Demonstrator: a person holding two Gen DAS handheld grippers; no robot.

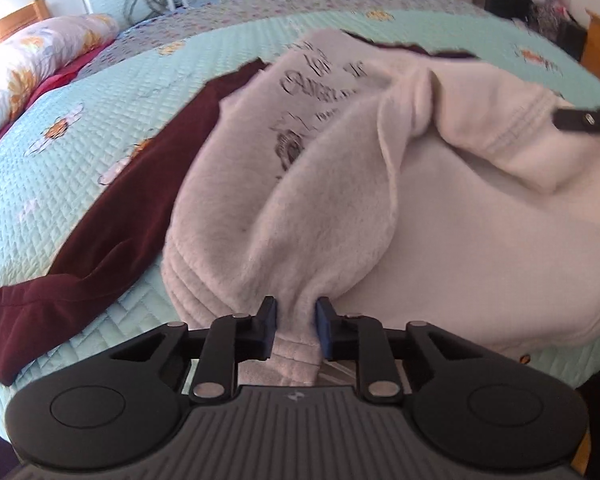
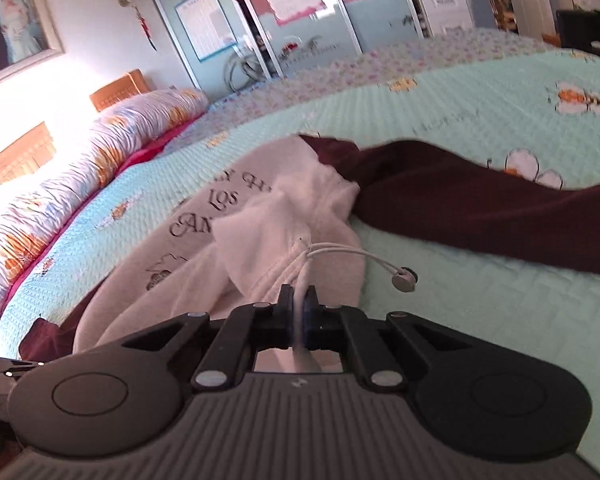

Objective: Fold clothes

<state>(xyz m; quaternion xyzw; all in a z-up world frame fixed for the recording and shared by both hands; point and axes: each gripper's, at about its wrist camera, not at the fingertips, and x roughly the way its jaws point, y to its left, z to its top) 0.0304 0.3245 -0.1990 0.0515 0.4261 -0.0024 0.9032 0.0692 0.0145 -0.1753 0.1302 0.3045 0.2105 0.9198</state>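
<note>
A single sweatshirt [image 1: 440, 208] lies on the quilted mint bedspread [image 1: 80, 184], its body a fleecy off-white with dark printed lettering [image 2: 216, 204] across the chest and two maroon sleeves, one per side. In the left wrist view the left sleeve [image 1: 112, 220] runs as a long dark band from the shoulder down toward the near edge of the bed; in the right wrist view the other sleeve [image 2: 480, 208] stretches away to the right, so the sleeves spread to opposite sides and the garment's long line runs across the bed from cuff to cuff. The near hem is bunched up and turned over the printed front. The left gripper [image 1: 296, 320] has its blue pads pressed on a gathered fold of the ribbed hem. The right gripper [image 2: 299, 304] is clamped narrow on a thin white strip of the hem's edge, beside one white drawcord [image 2: 340, 250] ending in a round toggle [image 2: 405, 280]. One long floral pillow [image 2: 100, 160] lies along the headboard side.
</note>
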